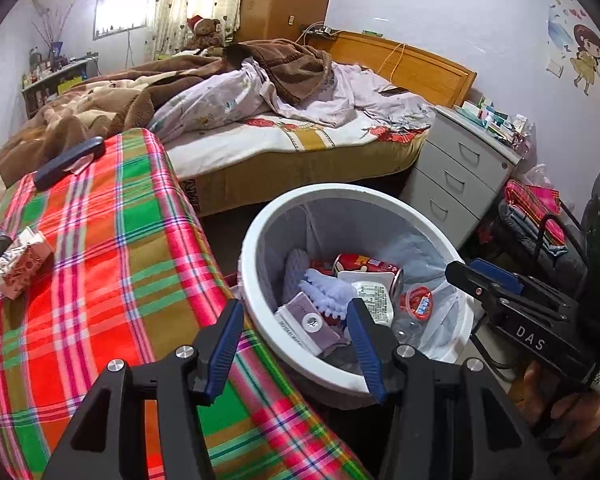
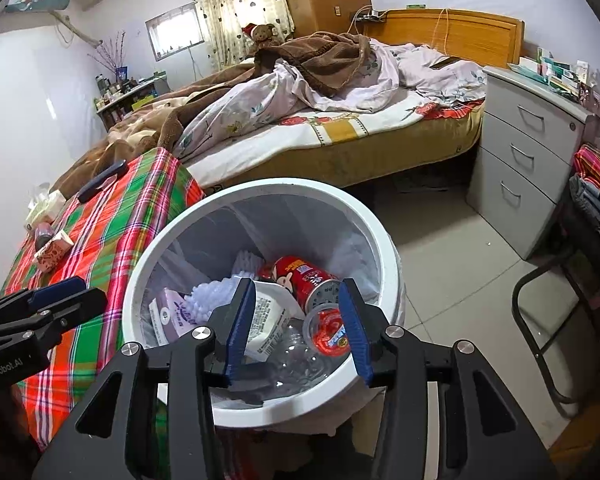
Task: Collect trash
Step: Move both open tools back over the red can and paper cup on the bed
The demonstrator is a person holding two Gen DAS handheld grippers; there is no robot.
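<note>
**Lined bin holds the trash**

The round white plastic trash bin (image 2: 384, 248) with a clear liner holds a red drink can (image 2: 306, 278), a white printed carton (image 2: 266, 320), a purple packet (image 2: 172, 314) and a clear red-lidded cup (image 2: 326, 330). The left gripper (image 1: 294, 344) and right gripper (image 2: 296, 330) hover above it, fingers apart, empty.

Legible markings: "DAS" in white capitals on the black body of the right gripper (image 1: 460, 276), lower right of the left wrist view; "GenRobot.AI" in white on the black body of the left gripper (image 2: 76, 294), lower left of the right wrist view. Print on the trash-bin items is too small to read.
</note>
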